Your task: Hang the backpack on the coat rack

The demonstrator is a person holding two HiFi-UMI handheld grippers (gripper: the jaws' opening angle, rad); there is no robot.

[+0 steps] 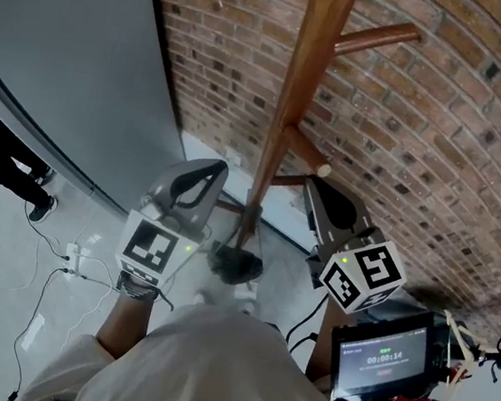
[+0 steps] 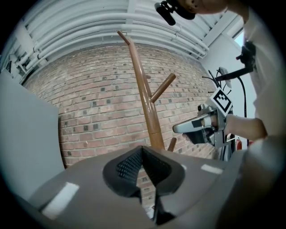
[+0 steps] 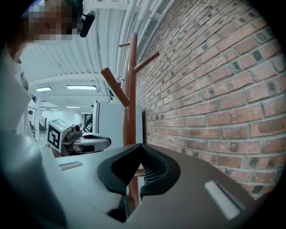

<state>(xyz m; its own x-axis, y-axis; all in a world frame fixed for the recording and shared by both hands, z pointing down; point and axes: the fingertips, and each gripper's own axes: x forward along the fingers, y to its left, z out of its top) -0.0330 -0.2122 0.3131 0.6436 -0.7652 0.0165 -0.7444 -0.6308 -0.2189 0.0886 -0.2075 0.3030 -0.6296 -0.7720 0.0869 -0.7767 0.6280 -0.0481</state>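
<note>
Wooden coat rack [image 1: 290, 106] dead ahead, brick wall [image 1: 452, 133] behind. Left gripper [image 1: 206, 170] and right gripper [image 1: 317, 187]: jaws pinched fully together, nothing in either. Backpack not clearly visible anywhere; dark lump [image 1: 236, 264] at pole foot, can't tell. Guessing soft, floppy, so grab top loop.

Bright even light, fisheye-warped edges

The coat rack [image 1: 298, 88] is a brown wooden pole standing upright close before the brick wall [image 1: 450, 143]. Its round-tipped pegs slant out toward two and four o'clock in the head view.
</note>
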